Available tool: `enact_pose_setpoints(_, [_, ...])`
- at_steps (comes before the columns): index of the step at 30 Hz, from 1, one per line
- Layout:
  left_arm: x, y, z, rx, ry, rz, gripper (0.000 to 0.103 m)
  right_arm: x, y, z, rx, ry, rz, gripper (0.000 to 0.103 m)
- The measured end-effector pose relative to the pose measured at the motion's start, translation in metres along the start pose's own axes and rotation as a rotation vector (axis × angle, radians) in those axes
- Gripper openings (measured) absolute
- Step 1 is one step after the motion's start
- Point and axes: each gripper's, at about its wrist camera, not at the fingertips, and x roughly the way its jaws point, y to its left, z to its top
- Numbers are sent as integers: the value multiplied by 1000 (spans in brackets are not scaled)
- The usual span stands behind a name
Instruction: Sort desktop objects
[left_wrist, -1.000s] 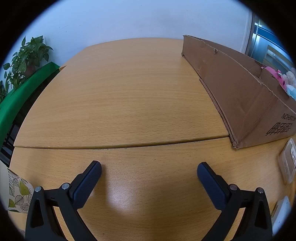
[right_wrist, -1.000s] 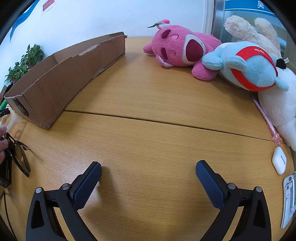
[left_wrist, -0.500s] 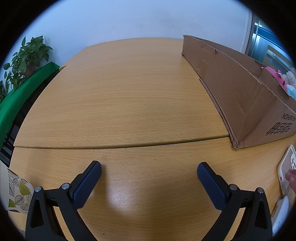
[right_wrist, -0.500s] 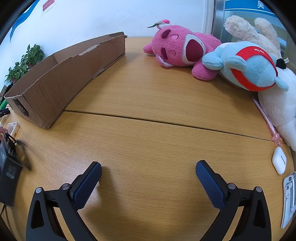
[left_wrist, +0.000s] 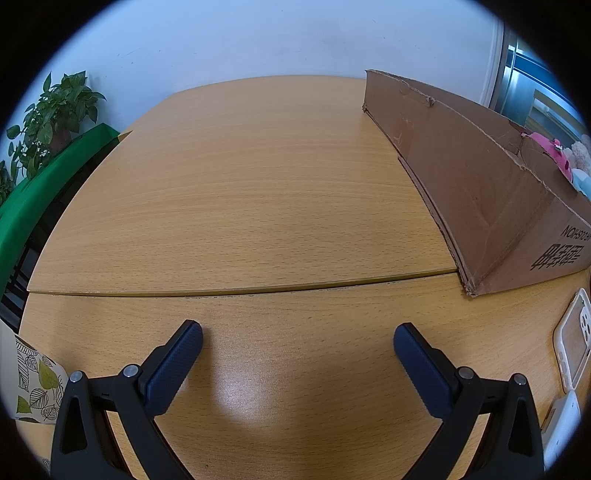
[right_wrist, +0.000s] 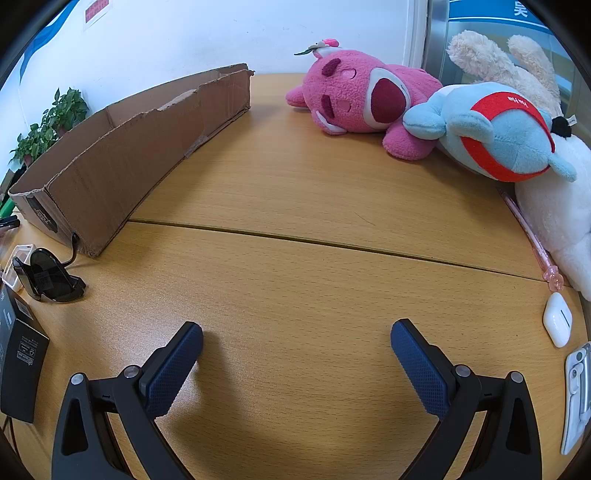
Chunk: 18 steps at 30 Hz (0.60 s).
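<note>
Both the left gripper (left_wrist: 297, 345) and right gripper (right_wrist: 296, 343) gape wide, empty; start with the dark folded sunglasses (right_wrist: 48, 275) at left (square up first), beside the long brown cardboard box (right_wrist: 122, 158).

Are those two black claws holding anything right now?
No. The left gripper and right gripper are both open, with only bare table between the fingers.

Brown cardboard box (right_wrist: 122, 162), pink plush (right_wrist: 354, 99), pale-blue plush with red band (right_wrist: 506, 136), black sunglasses (right_wrist: 48, 275), leaf-patterned cushion (left_wrist: 33, 384)
</note>
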Motion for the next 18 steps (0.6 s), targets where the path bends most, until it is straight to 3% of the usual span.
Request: enact_pose_setpoints(18, [0, 0, 1, 1, 0, 0, 103, -1, 0, 0, 0, 0, 0, 103])
